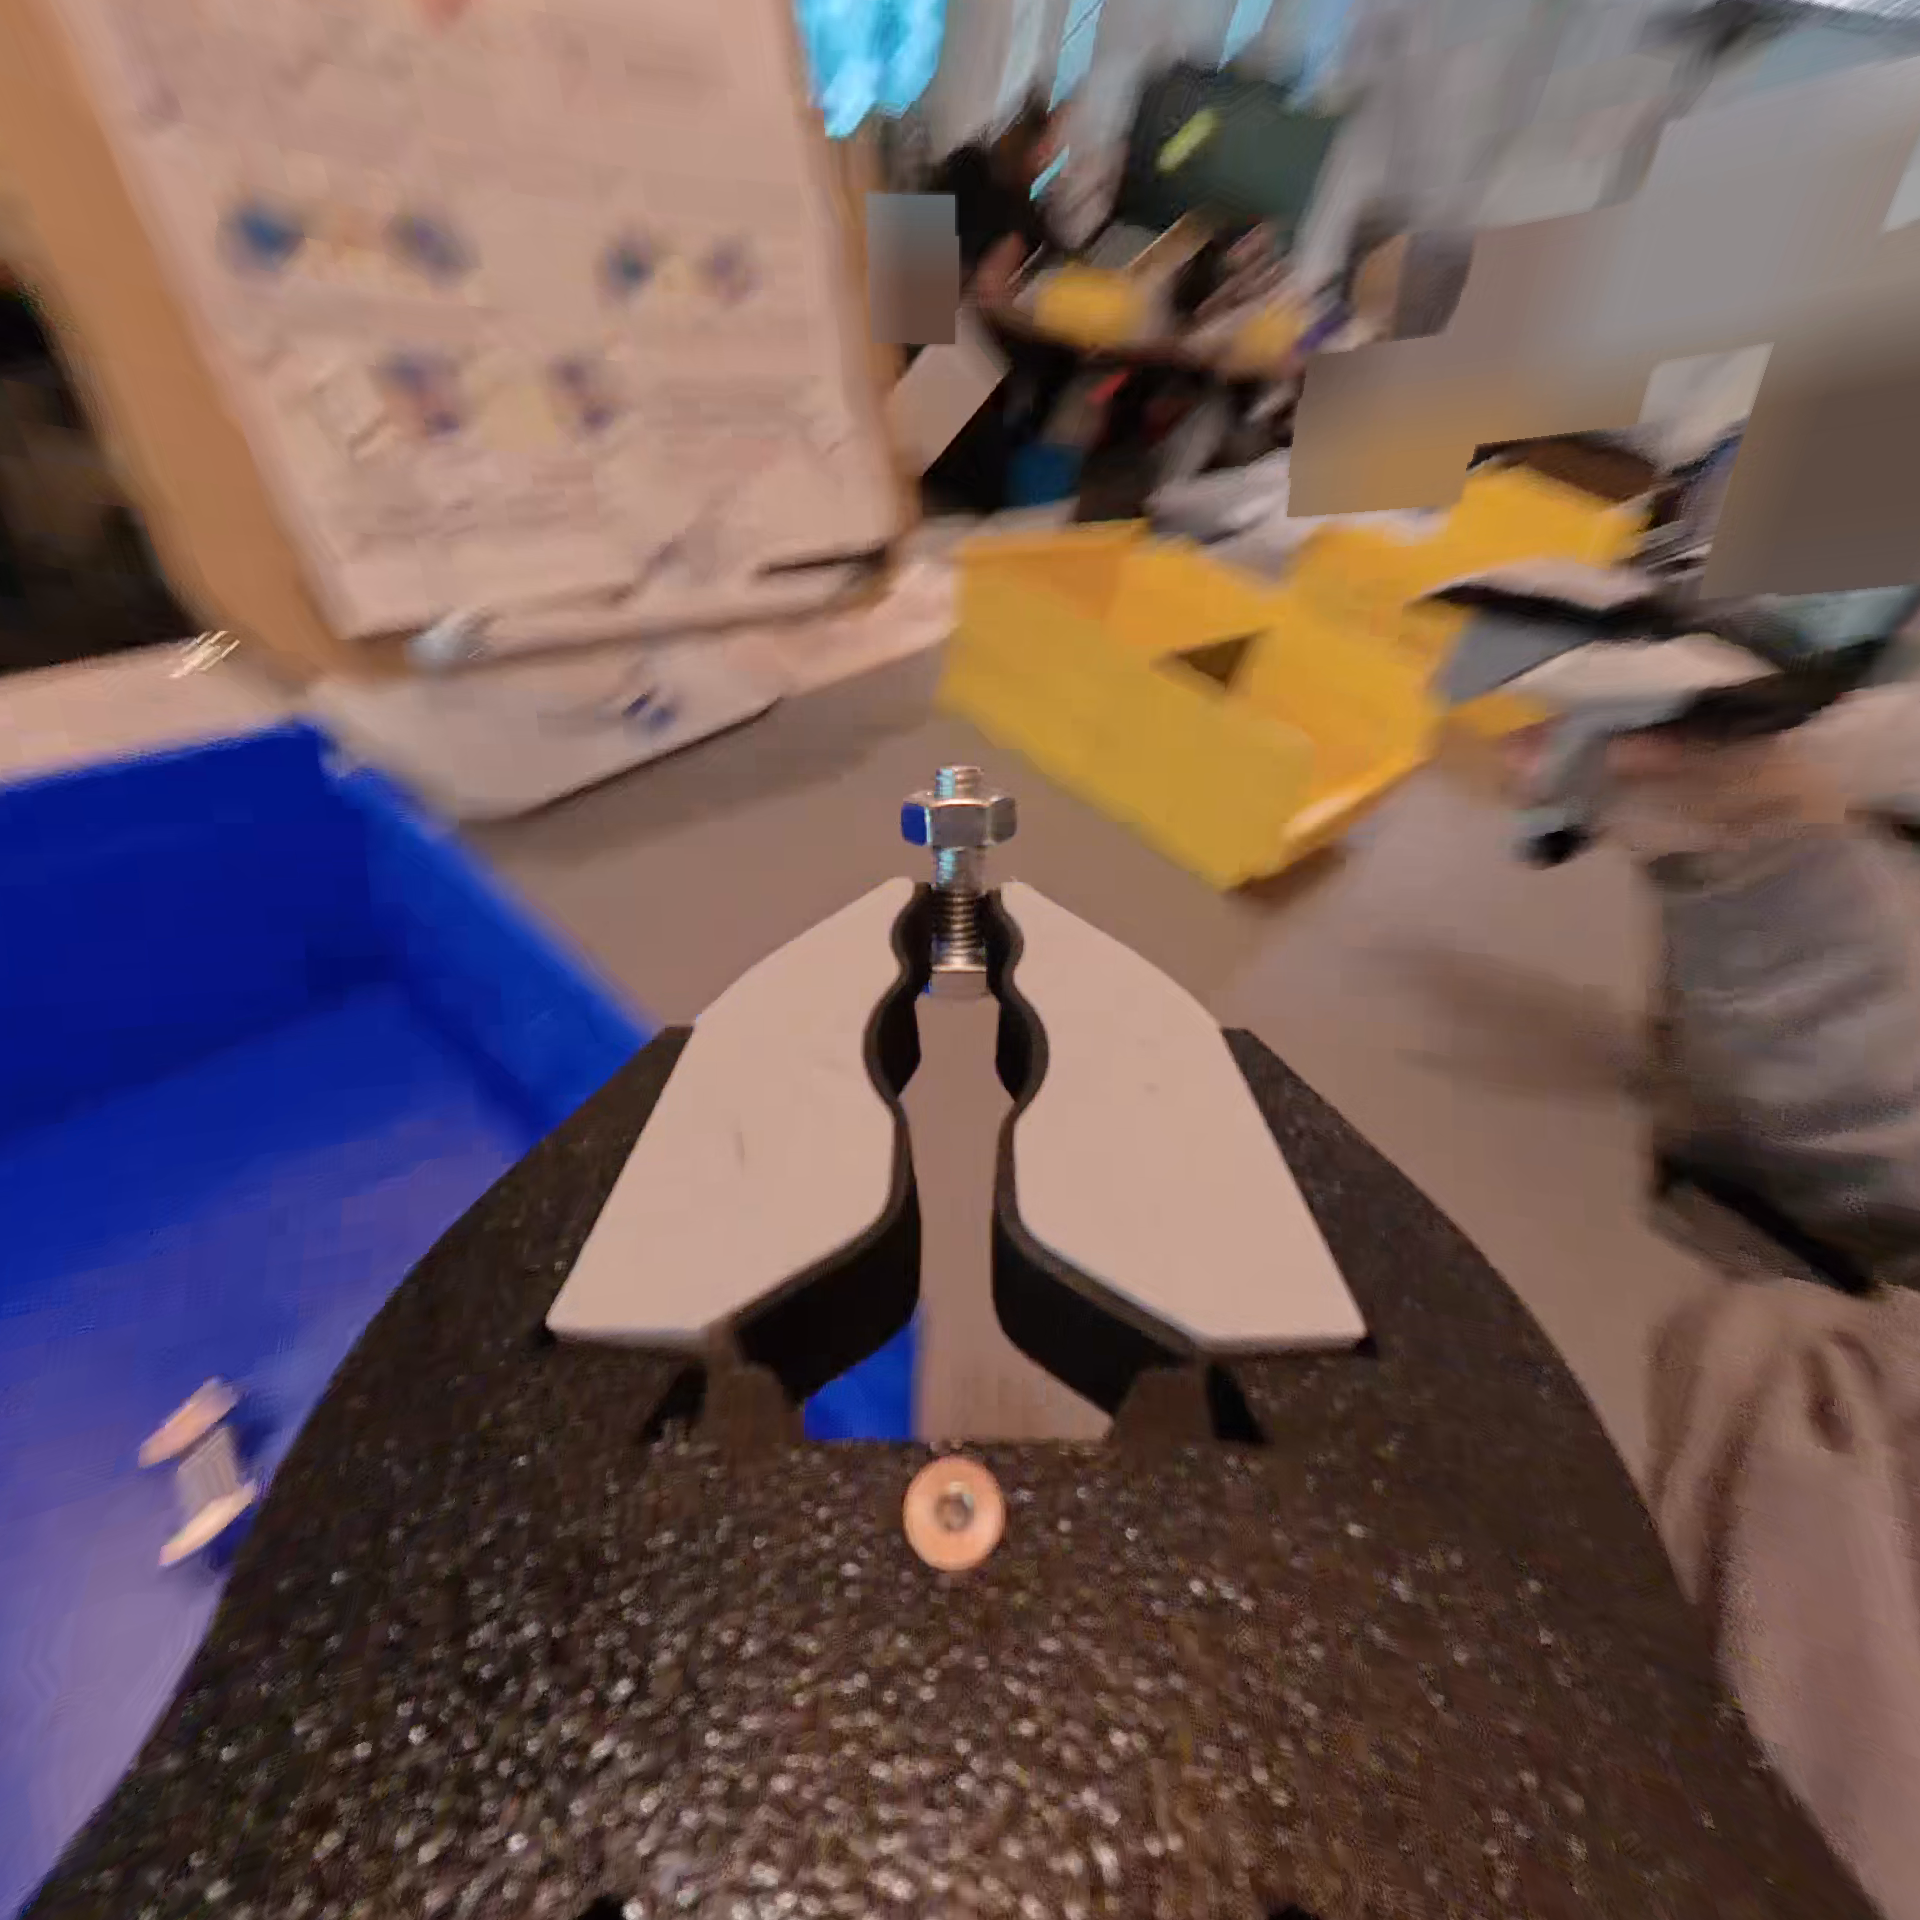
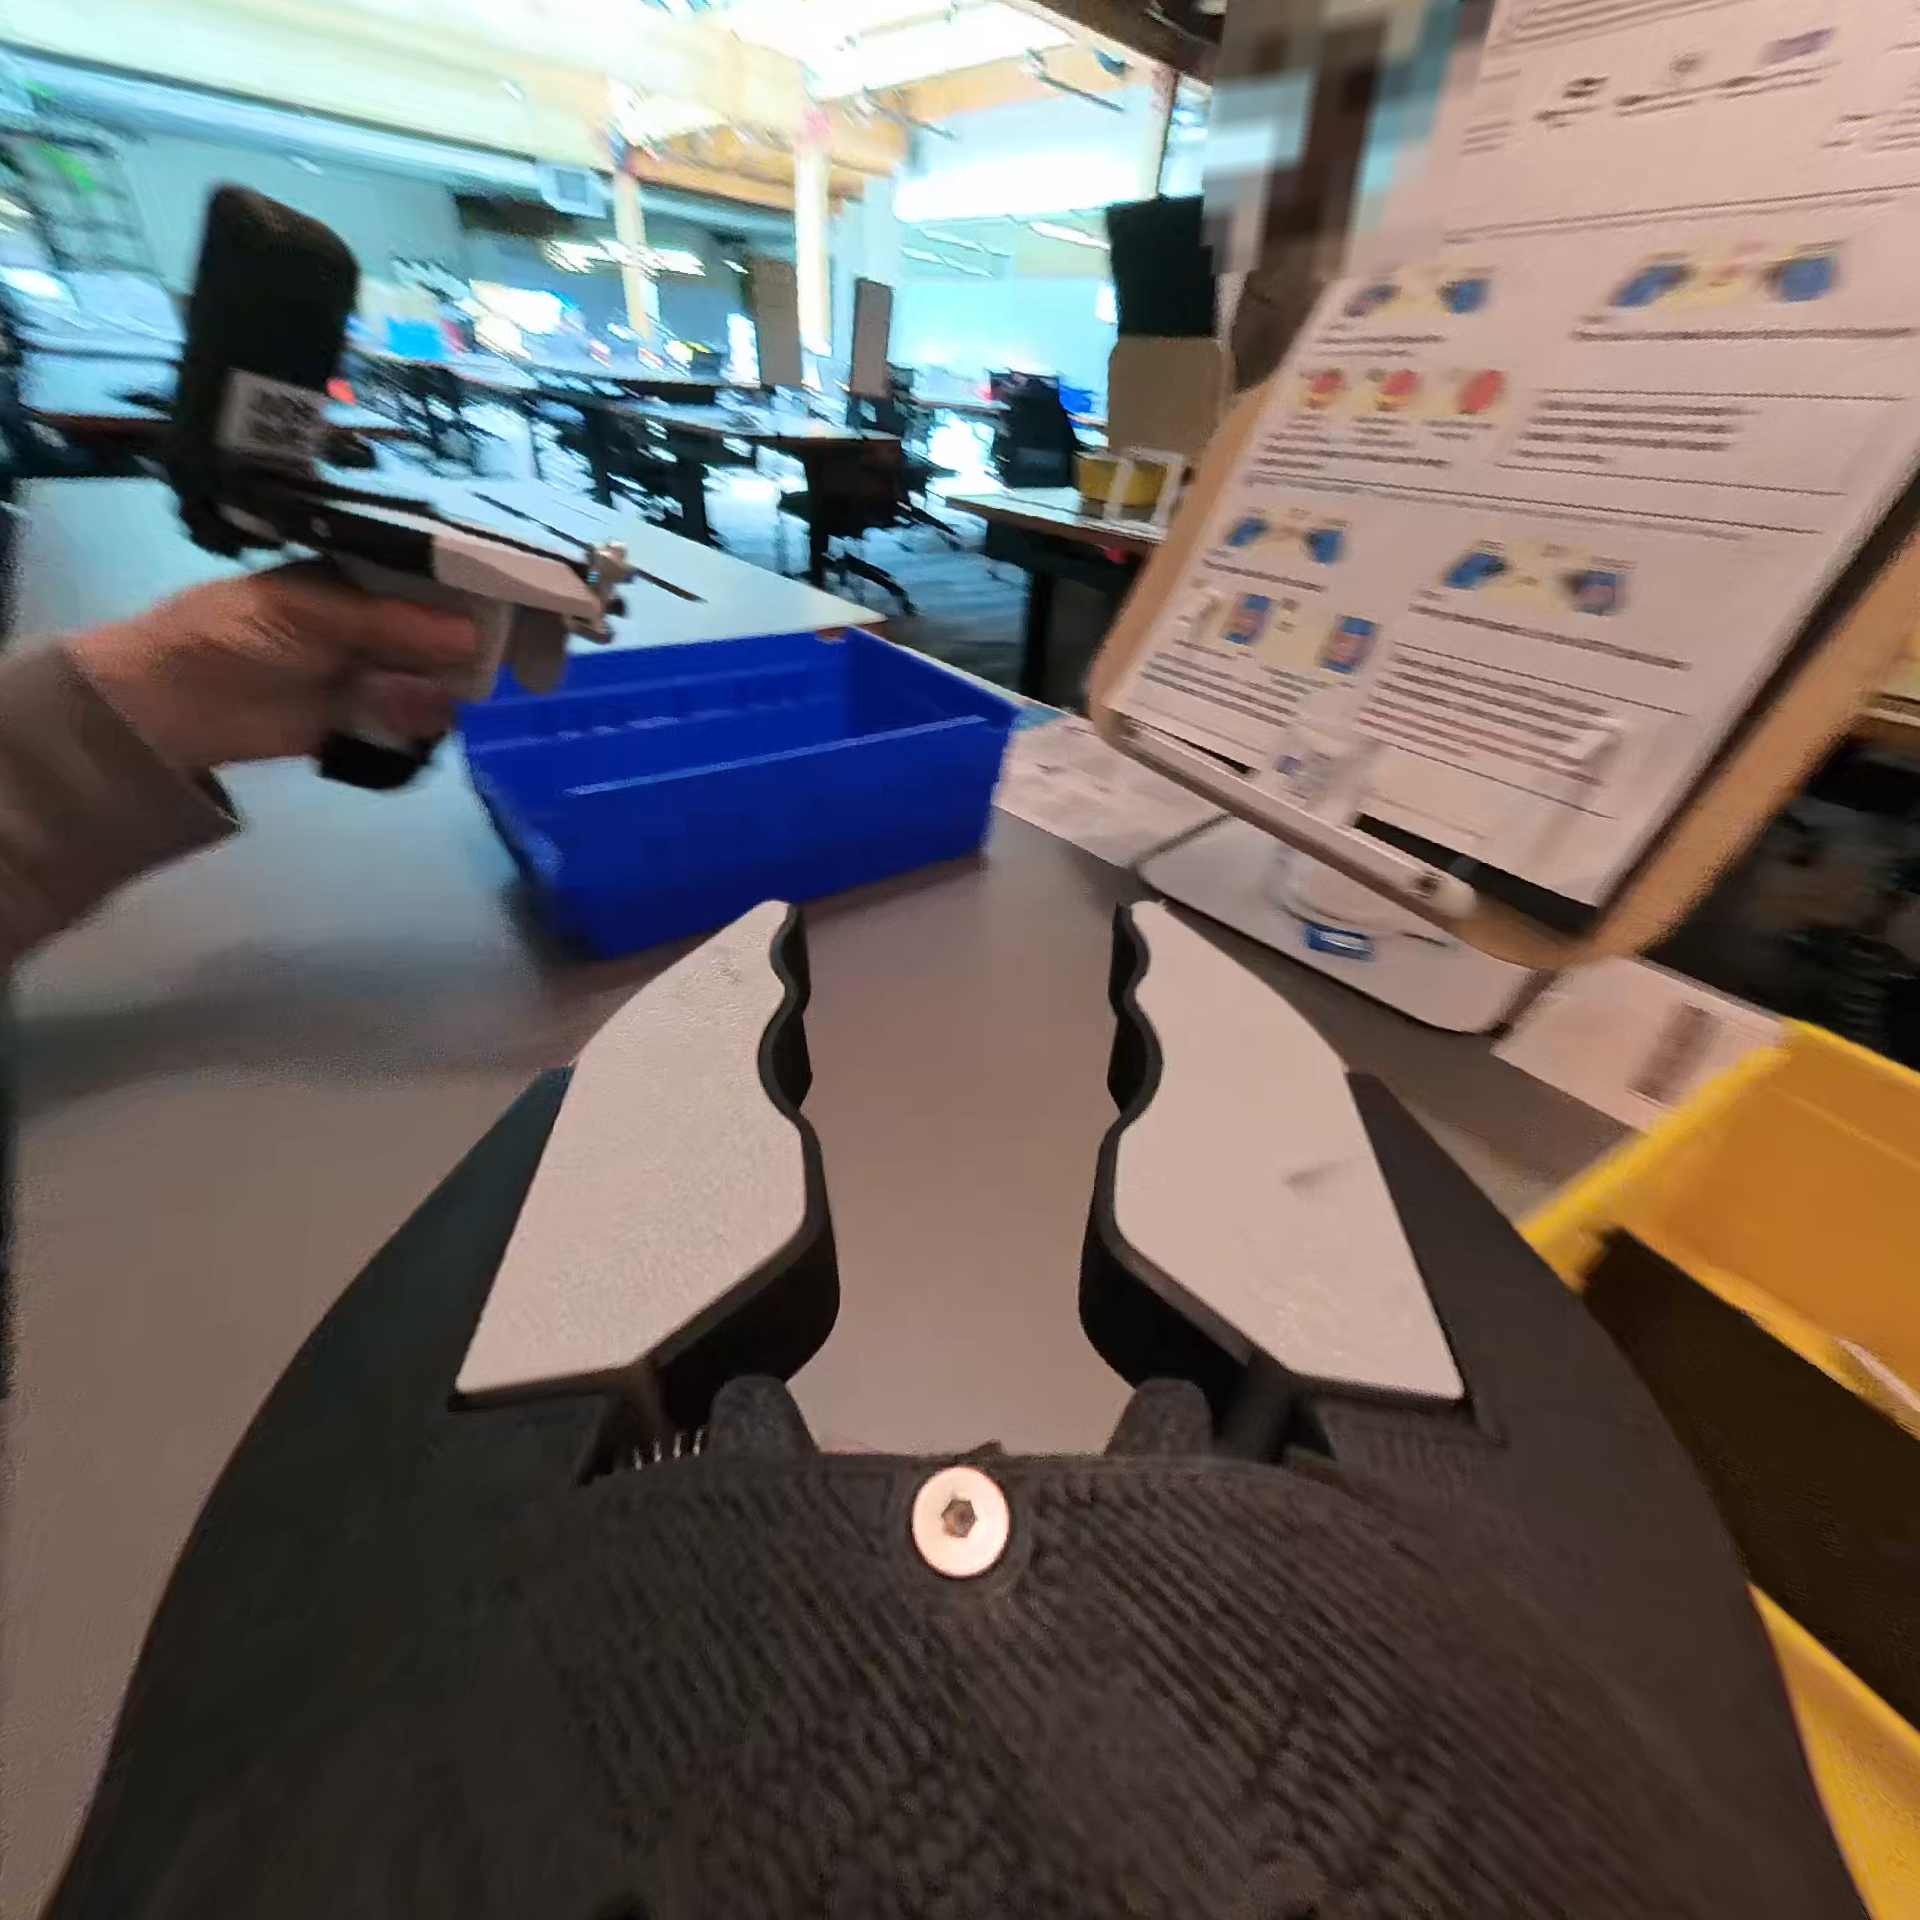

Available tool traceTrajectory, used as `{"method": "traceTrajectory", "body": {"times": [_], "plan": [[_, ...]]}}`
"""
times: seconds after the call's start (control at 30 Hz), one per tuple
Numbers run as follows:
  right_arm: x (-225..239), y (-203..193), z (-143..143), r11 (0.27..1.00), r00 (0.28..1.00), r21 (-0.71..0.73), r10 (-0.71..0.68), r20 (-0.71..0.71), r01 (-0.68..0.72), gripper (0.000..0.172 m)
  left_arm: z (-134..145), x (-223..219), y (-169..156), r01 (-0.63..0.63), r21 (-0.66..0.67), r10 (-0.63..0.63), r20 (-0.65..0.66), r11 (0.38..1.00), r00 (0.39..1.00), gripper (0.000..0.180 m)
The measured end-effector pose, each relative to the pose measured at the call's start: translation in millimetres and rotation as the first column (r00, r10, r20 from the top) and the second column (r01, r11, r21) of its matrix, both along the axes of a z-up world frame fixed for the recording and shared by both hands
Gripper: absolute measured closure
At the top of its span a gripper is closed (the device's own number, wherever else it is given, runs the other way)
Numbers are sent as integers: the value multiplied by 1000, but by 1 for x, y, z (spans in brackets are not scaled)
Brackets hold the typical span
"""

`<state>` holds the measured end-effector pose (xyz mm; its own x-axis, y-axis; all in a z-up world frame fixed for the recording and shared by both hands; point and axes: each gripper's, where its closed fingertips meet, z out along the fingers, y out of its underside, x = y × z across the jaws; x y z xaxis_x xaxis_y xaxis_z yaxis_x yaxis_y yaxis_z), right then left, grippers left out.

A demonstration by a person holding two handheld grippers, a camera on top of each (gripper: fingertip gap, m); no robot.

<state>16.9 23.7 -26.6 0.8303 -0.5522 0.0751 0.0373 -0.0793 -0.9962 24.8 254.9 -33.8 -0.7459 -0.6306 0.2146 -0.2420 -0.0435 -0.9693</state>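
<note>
- Left wrist view: the left gripper point(image 1: 957, 896) is clenched on a silver bolt point(image 1: 957, 914); both pads press its threaded shank, with the hex head just inside the tips.
- The bolt's long axis runs straight forward along the fingers, thread end pointing away, with a hex nut point(image 1: 957, 824) threaded near that end, beyond the tips.
- Below left is a blue bin point(image 1: 208, 987) with another bolt point(image 1: 197, 1475) in it; ahead right are yellow bins point(image 1: 1143, 707). A paper board point(image 1: 499, 312) stands behind. Much is blurred.
- Right wrist view: the right gripper point(image 2: 958, 925) is wide open and bare, over the grey table point(image 2: 312, 987).
- Only this view shows a hand point(image 2: 260, 665) holding the left gripper point(image 2: 601, 592) above the blue bin point(image 2: 748, 821), well left of the right one.
- There the bolt point(image 2: 606, 578) is too small to judge.
- An instruction sheet point(image 2: 1558, 520) leans at right; a yellow bin point(image 2: 1714, 1195) lies near right.
</note>
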Motion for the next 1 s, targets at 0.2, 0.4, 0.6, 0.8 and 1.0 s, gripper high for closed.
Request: {"method": "traceTrajectory", "body": {"times": [0.2, 0.4, 0.6, 0.8, 1.0], "plan": [[-44, 65, -11, 984, 990, 118, 136, -36, -131, 109, -2, -52, -83, 351, -265, -293, 234, 898, 927, 172], [-68, 86, -35, 978, 983, 130, 174, -61, -165, 119, -42, -70, -130, 498, -314, -419, 287, 808, 861, 172], [-77, 98, -36, 960, 970, 172, 235, -57, -222, 124, -50, -86, -142, 540, -163, -469, 333, 826, 818, 172], [-79, 106, -42, 966, 973, 124, 231, -19, -227, 134, -57, -93, -151, 557, -87, -503, 334, 826, 797, 172], [-51, 77, -40, 981, 992, 158, 119, -48, -110, 138, -48, -88, -138, 536, -160, -459, 354, 829, 815, 172]]}}
